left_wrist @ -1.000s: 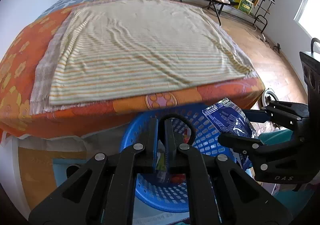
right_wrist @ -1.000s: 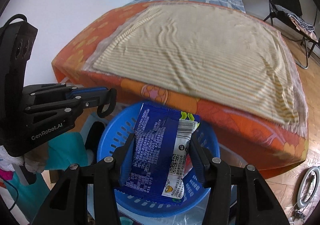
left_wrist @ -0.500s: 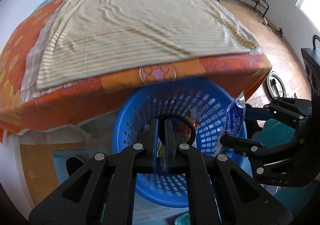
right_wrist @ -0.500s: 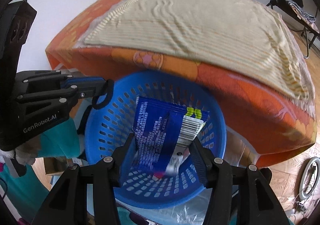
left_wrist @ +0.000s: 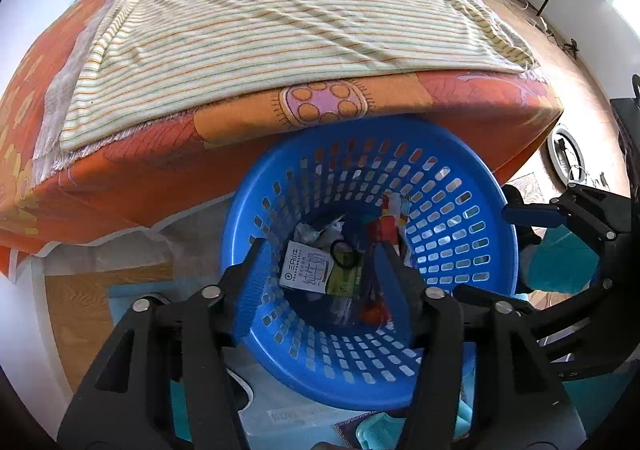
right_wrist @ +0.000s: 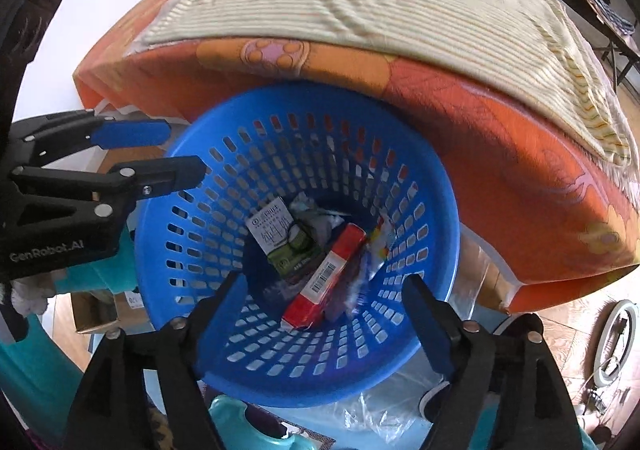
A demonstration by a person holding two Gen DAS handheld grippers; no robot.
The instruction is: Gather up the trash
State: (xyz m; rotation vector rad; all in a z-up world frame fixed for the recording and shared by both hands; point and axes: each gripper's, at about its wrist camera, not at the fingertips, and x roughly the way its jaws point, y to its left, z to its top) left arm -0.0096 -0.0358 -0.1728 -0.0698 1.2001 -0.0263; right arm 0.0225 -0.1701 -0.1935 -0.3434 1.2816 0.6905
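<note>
- I am holding both grippers over the blue basket (right_wrist: pixel 436 177), which is standing on the floor against the foot of the bed (left_wrist: pixel 280 29).
- The left gripper (left_wrist: pixel 320 270) is opening its jaws; nothing is sitting between them.
- The right gripper (right_wrist: pixel 320 298) is opening its jaws too, and they are pinching nothing.
- The trash is lying on the basket floor: a white-and-green carton (right_wrist: pixel 280 238), a red box (right_wrist: pixel 328 274), a blue wrapper (right_wrist: pixel 352 286) blurred beside it, a black loop (left_wrist: pixel 345 254).
- I am judging the drop step as finishing; the next move is calling for lifting both grippers straight up before seeking more trash.
- The basket rim is ringing both grippers closely, and the bed's orange edge (right_wrist: pixel 480 121) is overhanging the far rim; open room is lying upward and toward me.
</note>
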